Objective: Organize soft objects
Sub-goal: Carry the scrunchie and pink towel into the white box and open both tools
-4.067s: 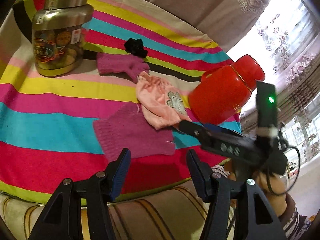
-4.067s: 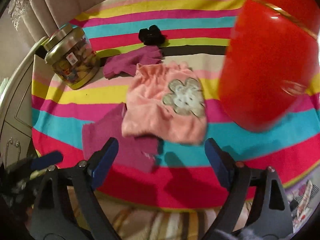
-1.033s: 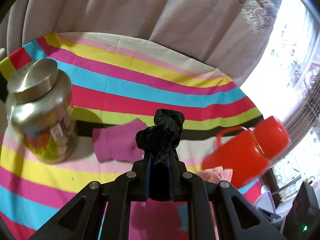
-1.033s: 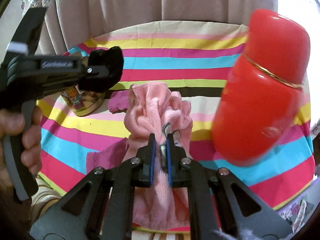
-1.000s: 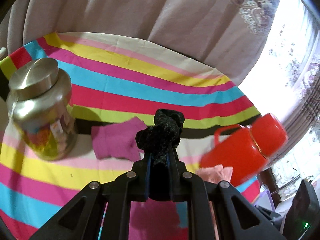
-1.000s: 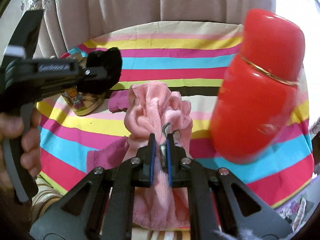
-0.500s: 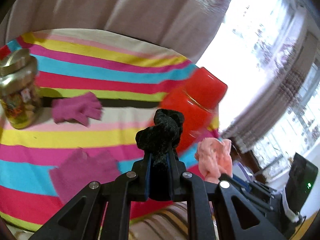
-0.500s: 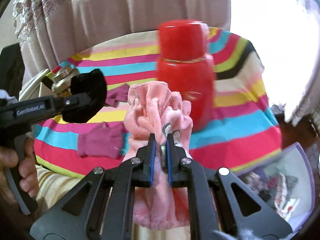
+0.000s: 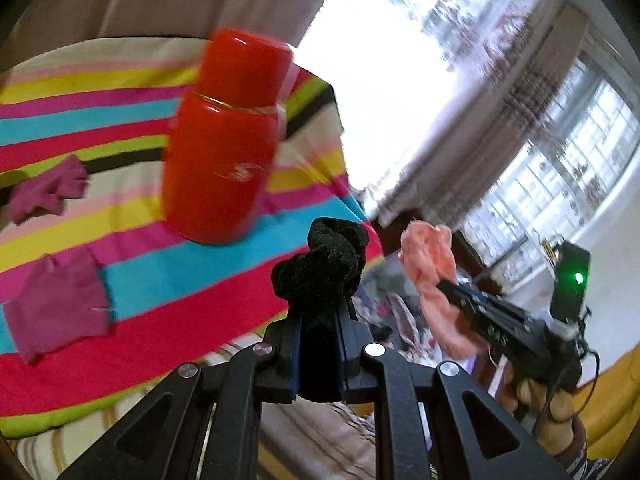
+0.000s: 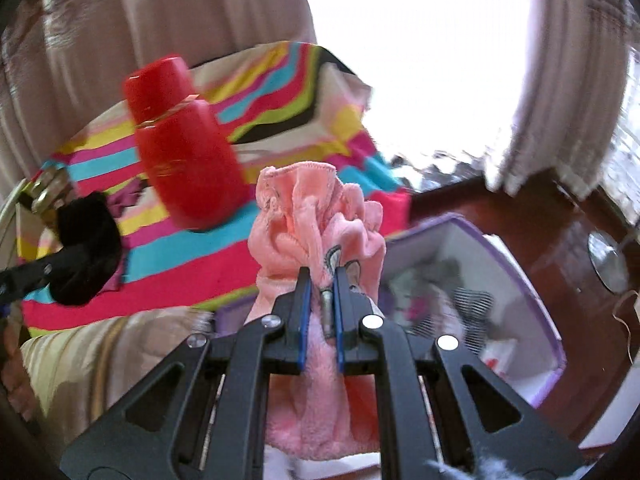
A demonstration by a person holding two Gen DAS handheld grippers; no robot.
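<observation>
Right now your way is crowded: the red flask (image 9: 224,140) stands upright on the striped cloth (image 9: 168,264) covering the surface, close beside both of your loads in the left wrist view, and two magenta gloves (image 9: 56,304) lie flat on the stripes to its left, well apart from each other. Off the cloth's edge, in the right wrist view, a purple-rimmed box (image 10: 516,280) sits low with mixed fabric inside (its contents are too blurred to name), and a dark wooden piece of furniture (image 10: 560,216) stands behind it.

Your left hand-held gripper (image 9: 318,320) is clenched on the black soft item (image 9: 320,264), a knotted, fuzzy bundle standing up out of the jaws, held in the air above the near edge of the cloth. Your right hand-held gripper (image 10: 322,280) is clamped on the pink towel (image 10: 312,216), bunched into folds above the jaws with a small grey patch showing at the pinch and the rest hanging below; it is held up beside the cloth's edge, near the box.
</observation>
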